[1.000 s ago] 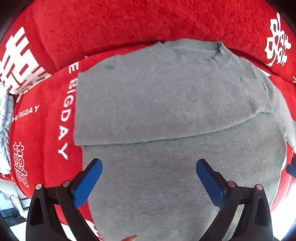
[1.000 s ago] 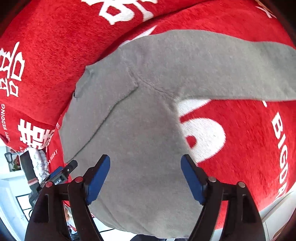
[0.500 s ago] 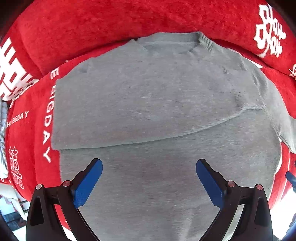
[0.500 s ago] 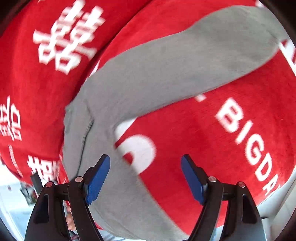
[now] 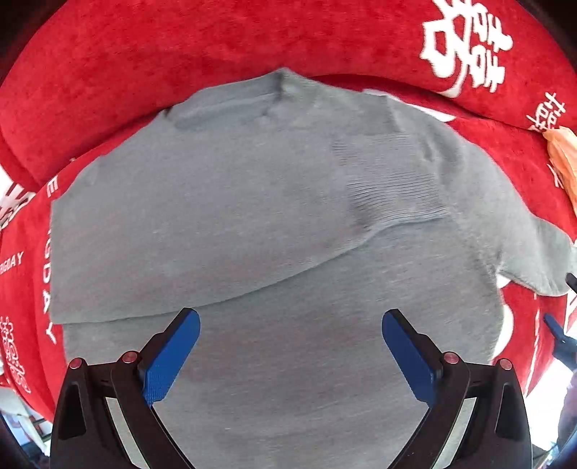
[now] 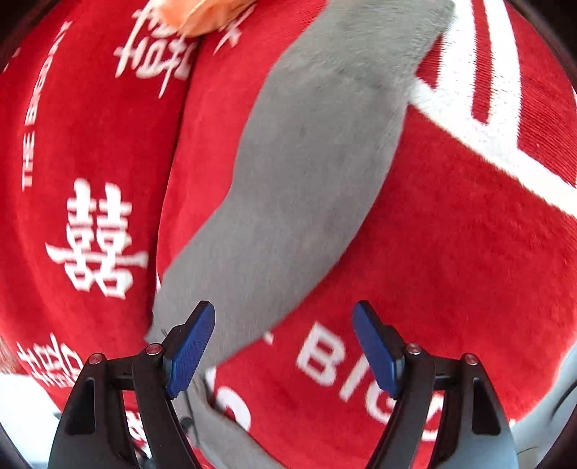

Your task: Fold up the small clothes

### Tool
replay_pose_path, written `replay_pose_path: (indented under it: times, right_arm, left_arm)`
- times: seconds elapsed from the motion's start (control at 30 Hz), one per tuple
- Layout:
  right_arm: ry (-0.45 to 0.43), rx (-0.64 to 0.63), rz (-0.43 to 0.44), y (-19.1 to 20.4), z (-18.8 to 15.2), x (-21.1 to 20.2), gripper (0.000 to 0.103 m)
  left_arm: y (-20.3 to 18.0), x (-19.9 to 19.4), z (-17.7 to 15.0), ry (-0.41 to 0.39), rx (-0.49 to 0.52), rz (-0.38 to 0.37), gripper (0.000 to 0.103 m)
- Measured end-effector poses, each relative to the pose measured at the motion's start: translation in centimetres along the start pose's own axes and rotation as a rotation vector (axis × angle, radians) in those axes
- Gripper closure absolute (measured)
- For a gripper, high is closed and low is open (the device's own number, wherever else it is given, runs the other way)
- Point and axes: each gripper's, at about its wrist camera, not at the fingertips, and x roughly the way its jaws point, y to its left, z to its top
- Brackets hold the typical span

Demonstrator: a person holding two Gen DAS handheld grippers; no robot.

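Both cameras have shifted since a second ago: on the left wrist view the neckline has slid left and the folded-in cuff has come into frame; on the right wrist view the sweater body has dropped out and I now look along the loose sleeve.

Left wrist view: left gripper (image 5: 290,355) hangs over the lower body of the grey sweater (image 5: 274,252), jaws spread wide, nothing between the blue pads (image 5: 169,360), and I can't tell if they touch the cloth. Sweater lies flat on the red blanket (image 5: 180,47), collar (image 5: 277,84) at the far edge. One sleeve is folded across the chest, its ribbed cuff (image 5: 393,187) lying right of centre, its lower edge just ahead of the fingertips. Tip of the other gripper peeks in at the right edge.

Right wrist view: right gripper (image 6: 283,346) is also spread, holding nothing. The unfolded sleeve (image 6: 310,173) runs from under the left pad (image 6: 189,351) diagonally up to the top right. Most of the gap between the pads shows bare blanket with white lettering.

Only the left view shows the collar, the body and the folded sleeve. Only the right view shows the loose sleeve at full length. Orange cloth (image 6: 202,14) sits at the far edge in both; frame is motion-blurred.
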Motion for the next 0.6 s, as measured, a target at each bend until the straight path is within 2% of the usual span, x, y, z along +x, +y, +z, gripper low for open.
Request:
replay_pose_path:
  times: [0.1, 0.2, 0.3, 0.37, 0.4, 0.43, 0.5, 0.6]
  right_arm:
    - [-0.036, 0.052, 0.047, -0.7, 1.6, 0.4, 0.021]
    - [-0.052, 0.117, 0.133, -0.7, 2.8, 0.9, 0.021]
    - [-0.061, 0.134, 0.187, 0.5, 3.5, 1.5, 0.022]
    - [-0.039, 0.169, 0.242, 1.0, 3.8, 2.2, 0.048]
    - [-0.016, 0.209, 0.291, 1.1, 3.9, 2.9, 0.081]
    - [-0.005, 0.228, 0.322, 1.1, 4.0, 3.2, 0.097]
    - [0.000, 0.222, 0.375, 2.2, 4.0, 3.7, 0.097]
    - [0.056, 0.093, 0.446, 6.7, 3.4, 4.4, 0.097]
  left_arm:
    - [-1.5, 0.4, 0.9, -0.001, -0.002, -0.014, 0.002]
    - [-3.6, 0.5, 1.5, -0.001, -0.001, -0.011, 0.002]
    - [-4.3, 0.5, 2.7, -0.035, -0.005, -0.014, 0.002]
    - [-4.5, 0.0, 3.6, -0.072, -0.005, -0.021, 0.002]
    - [-4.2, -0.6, 3.2, -0.082, -0.004, -0.021, 0.002]
    - [-4.0, -0.6, 3.3, -0.093, -0.004, -0.018, 0.002]
    - [-3.4, -0.4, 3.5, -0.088, -0.003, -0.014, 0.002]
    - [-1.1, 0.1, 2.4, -0.078, -0.039, -0.007, 0.002]
